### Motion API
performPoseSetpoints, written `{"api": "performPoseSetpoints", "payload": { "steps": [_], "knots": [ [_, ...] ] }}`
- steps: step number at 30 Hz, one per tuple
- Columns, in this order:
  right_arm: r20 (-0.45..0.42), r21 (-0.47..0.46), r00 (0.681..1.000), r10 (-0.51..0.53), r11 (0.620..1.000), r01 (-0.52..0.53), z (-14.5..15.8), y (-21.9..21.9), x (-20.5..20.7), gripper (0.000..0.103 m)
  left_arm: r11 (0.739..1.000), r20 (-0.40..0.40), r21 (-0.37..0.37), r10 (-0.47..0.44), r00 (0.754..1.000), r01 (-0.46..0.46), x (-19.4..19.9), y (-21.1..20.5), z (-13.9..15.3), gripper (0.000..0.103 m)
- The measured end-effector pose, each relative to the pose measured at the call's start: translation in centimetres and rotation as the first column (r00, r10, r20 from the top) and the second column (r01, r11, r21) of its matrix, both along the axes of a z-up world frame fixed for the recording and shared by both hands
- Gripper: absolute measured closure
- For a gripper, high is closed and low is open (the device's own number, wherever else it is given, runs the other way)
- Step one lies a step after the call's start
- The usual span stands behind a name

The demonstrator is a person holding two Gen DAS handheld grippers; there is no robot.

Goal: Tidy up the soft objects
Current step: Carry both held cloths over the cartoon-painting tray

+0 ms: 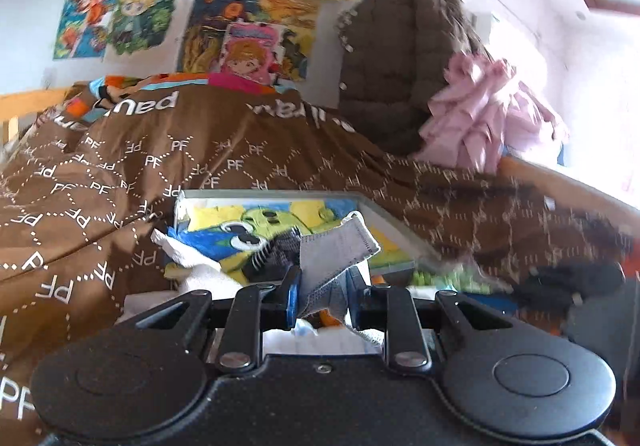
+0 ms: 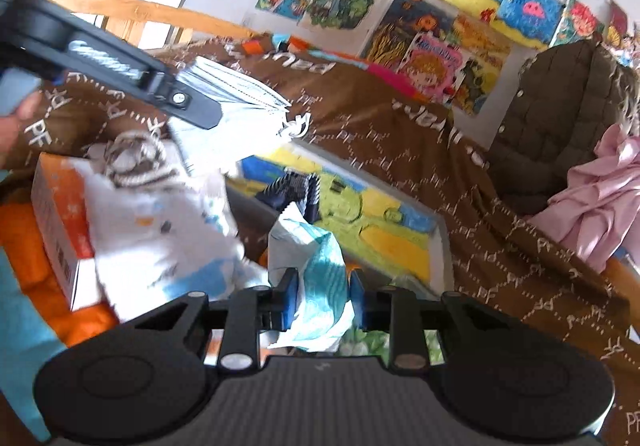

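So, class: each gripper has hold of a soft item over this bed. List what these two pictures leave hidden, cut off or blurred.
- Left wrist view: the right gripper is a dark motion-blurred smear; its jaws are unreadable.
- Left wrist view: the grey mask runs down behind the left gripper; its lower end is hidden.
- Right wrist view: the blue-white packet is cut off below by the right gripper's body.
- Right wrist view: the orange box's print is blurred.

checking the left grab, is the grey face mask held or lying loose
Held: the pleated grey face mask is pinched between the left tongs' blue pads, lifted off the clutter.
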State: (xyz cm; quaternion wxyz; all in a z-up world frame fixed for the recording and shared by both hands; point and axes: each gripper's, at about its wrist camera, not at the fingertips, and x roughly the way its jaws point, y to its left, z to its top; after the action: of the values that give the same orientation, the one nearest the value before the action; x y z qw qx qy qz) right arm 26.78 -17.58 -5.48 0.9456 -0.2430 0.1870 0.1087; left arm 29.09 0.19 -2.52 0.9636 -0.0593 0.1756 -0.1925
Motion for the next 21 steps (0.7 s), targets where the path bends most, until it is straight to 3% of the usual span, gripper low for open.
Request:
{"api": "performPoseSetpoints", "payload": {
  "steps": [9, 14, 18, 21],
  "knots": [
    [0.114, 0.041, 0.993, -0.024, 0.999, 0.020, 0.9, 2.6, 5.4, 0.076, 0.997, 0.010, -0.032, 0.072, 0.997, -0.071, 6.9, 1.9, 0.7, 0.078],
    [0.126, -0.012, 0.992, -0.017, 1.000, 0.018, -0.2, 4.3, 9.4, 0.076, 0.996, -0.023, -0.054, 0.076, 0.997, -0.077, 11.1, 3.4, -0.5, 0.077],
    [0.132, -0.054, 0.990, -0.041, 0.997, 0.049, -0.7, 5.8, 12.6, 0.076, 0.971, -0.195, -0.217, 0.058, 0.979, -0.101, 14.7, 6.2, -2.1, 0.077],
    [0.130, -0.087, 0.990, -0.060, 0.994, 0.072, -1.1, 7.1, 14.8, 0.076, 0.946, -0.270, -0.302, 0.035, 0.962, -0.119, 16.0, 7.6, -3.3, 0.077]
  ]
}}
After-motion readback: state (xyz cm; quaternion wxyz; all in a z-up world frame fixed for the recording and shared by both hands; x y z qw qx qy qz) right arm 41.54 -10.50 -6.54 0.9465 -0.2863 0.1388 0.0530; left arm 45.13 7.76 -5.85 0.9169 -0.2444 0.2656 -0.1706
